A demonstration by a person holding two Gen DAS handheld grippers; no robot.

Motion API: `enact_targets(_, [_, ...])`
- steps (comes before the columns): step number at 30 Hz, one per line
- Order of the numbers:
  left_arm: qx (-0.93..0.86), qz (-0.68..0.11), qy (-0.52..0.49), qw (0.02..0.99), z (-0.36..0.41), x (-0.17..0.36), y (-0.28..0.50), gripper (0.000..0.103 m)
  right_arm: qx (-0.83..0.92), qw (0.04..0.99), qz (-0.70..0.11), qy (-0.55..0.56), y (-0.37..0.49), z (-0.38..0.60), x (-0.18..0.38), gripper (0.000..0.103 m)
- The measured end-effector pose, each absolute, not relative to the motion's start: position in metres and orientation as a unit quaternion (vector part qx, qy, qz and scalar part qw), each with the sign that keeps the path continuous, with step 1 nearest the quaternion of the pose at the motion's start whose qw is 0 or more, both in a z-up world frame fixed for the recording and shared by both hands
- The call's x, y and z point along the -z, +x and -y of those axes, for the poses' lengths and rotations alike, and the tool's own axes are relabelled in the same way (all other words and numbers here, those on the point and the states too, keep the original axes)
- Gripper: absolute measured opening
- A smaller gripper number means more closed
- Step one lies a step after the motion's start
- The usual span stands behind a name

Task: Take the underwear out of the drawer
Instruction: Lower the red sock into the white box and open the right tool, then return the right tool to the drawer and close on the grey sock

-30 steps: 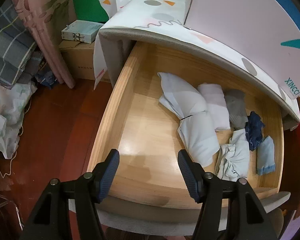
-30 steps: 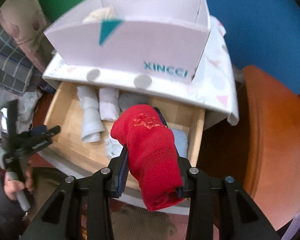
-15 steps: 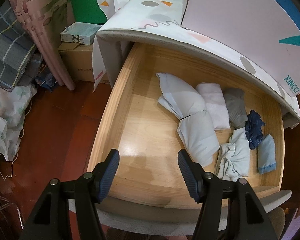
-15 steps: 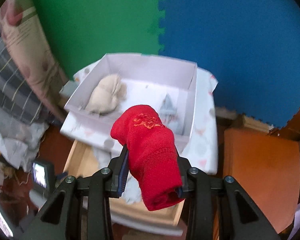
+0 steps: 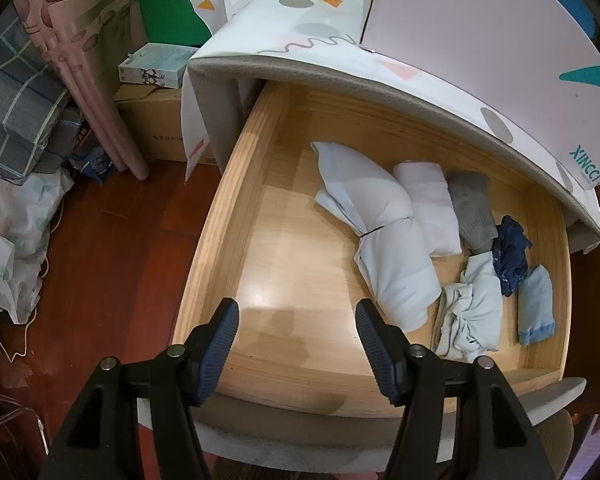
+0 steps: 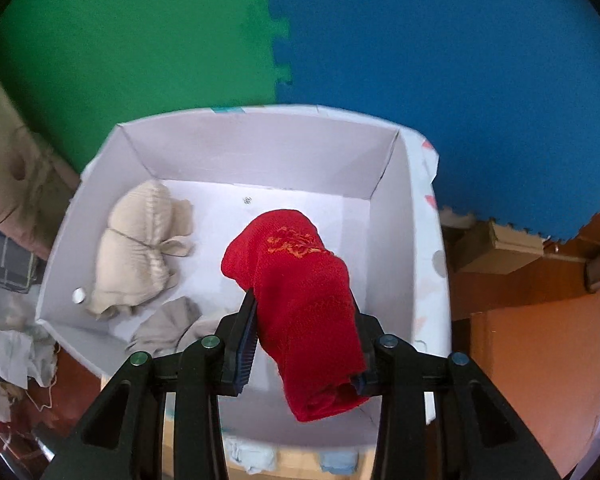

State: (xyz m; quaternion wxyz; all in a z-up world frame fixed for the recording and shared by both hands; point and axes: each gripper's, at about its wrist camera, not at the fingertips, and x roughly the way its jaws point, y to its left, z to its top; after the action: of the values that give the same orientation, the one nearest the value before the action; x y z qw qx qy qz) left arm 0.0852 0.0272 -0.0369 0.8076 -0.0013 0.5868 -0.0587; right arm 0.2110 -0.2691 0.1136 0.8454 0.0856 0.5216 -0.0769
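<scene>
Currently we find the left gripper (image 5: pixel 296 344) parked over the open drawer (image 5: pixel 228 216), jaws parted and empty, exactly as a second ago; folded garments (image 5: pixel 392 240) remain ahead and to its right. Moving right, the right gripper (image 6: pixel 304 344) is clamped on the rolled red underwear (image 6: pixel 300 300). A second ago that roll hung over the drawer; now it hangs above the white box (image 6: pixel 392 208) on the cabinet top, with beige items (image 6: pixel 140 248) ahead-left. We judge this piece extracted, pending release into the box.
</scene>
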Motion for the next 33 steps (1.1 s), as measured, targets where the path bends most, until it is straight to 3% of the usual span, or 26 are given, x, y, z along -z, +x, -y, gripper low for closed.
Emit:
enact_targets(7, [0.061,-0.586,0.005,0.808,-0.025,0.038,0.085,0.062,0.072,0.839,-0.534,0.079,0.221,0.266,-0.090,0.044])
enact_targets(14, [0.060,-0.588,0.004,0.807,-0.024,0.038,0.086,0.062,0.052,0.845,-0.526,0.081,0.199,0.255,-0.110,0.055])
enact_targets(23, [0.065,-0.597,-0.008,0.800,-0.026,0.042,0.087,0.062,0.019,0.857,-0.513,0.055,0.101,0.249,-0.140,0.053])
enact_targets(29, [0.066,-0.594,0.005,0.802,-0.022,0.042,0.085,0.062,0.018,0.828,-0.558,0.043,0.054,0.253,-0.091,0.053])
enact_targets(33, [0.062,-0.592,0.007,0.803,-0.022,0.041,0.084,0.062,0.027,0.791,-0.610,0.046,0.049,0.255,-0.028,0.046])
